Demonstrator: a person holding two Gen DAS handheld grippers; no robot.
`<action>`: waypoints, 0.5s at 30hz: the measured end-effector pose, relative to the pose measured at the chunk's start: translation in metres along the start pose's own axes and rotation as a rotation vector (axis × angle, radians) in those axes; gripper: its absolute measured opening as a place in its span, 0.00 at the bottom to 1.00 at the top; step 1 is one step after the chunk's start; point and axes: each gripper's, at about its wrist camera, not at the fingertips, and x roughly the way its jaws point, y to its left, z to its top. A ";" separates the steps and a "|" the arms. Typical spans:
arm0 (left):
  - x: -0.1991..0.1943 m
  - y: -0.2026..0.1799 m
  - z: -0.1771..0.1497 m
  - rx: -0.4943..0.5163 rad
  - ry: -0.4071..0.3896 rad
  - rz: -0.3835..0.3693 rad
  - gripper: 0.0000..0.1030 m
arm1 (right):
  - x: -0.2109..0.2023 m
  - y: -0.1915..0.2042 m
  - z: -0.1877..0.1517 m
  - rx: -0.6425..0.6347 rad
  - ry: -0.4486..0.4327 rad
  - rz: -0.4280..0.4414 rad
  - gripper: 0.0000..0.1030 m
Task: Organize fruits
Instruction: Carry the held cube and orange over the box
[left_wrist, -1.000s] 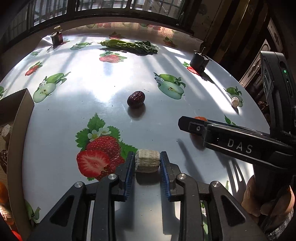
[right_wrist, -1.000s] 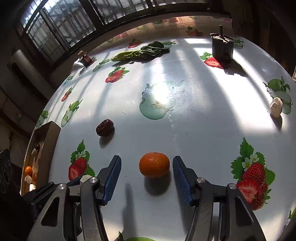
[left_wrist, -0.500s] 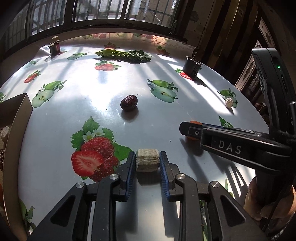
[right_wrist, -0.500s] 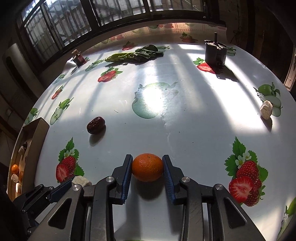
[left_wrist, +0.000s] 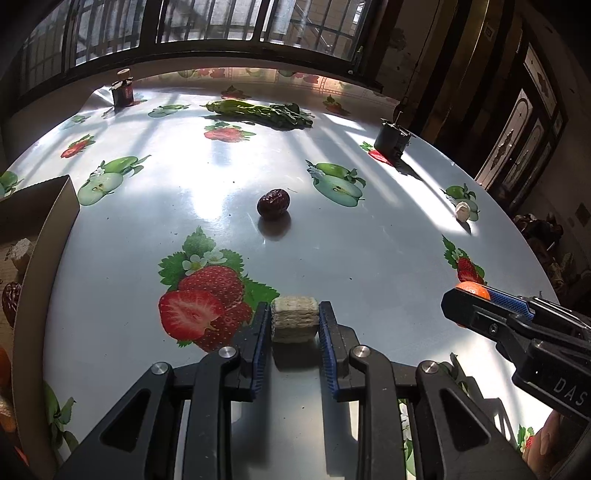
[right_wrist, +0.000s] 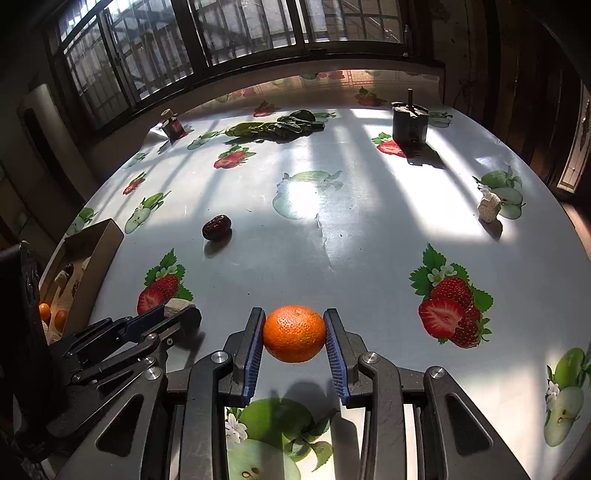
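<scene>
A round table (left_wrist: 369, 258) is filling both views, wearing a glossy cloth printed with strawberries and green apples, and sunlight is falling across it in bars from the barred windows behind. Dark wooden doors are standing along the right side of the room.

At the far left, a cardboard box (left_wrist: 48, 229) is sitting against the table's edge, already holding a pale chunk, a dark date and small oranges. Beside it, the left gripper (left_wrist: 294, 319) is pinching a beige woven block (left_wrist: 294, 320) between its blue pads, the block looking just clear of the cloth above its own shadow. Beyond it, near the table's middle, a dark red date (left_wrist: 273, 204) is lying alone and unobstructed.

Further back, a small jar (left_wrist: 123, 92) is standing at the far left rim, a bundle of leafy greens (left_wrist: 262, 110) is lying along the back, and a dark metal block (left_wrist: 391, 138) is standing toward the right.

On the right, the right gripper (right_wrist: 294, 334) is clamping an orange (right_wrist: 294, 333) and holding it above the cloth, its shadow falling below. A pale lump (right_wrist: 489, 206) is resting near the right rim, well apart from everything else.
</scene>
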 end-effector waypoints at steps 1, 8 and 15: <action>-0.002 0.000 0.000 0.001 -0.003 0.006 0.24 | -0.004 0.001 -0.004 -0.001 -0.009 0.000 0.34; -0.046 0.006 -0.009 -0.021 -0.085 0.024 0.24 | -0.029 0.014 -0.029 0.008 -0.050 0.025 0.34; -0.090 0.022 -0.022 -0.017 -0.126 0.095 0.24 | -0.038 0.038 -0.042 0.031 -0.056 0.082 0.34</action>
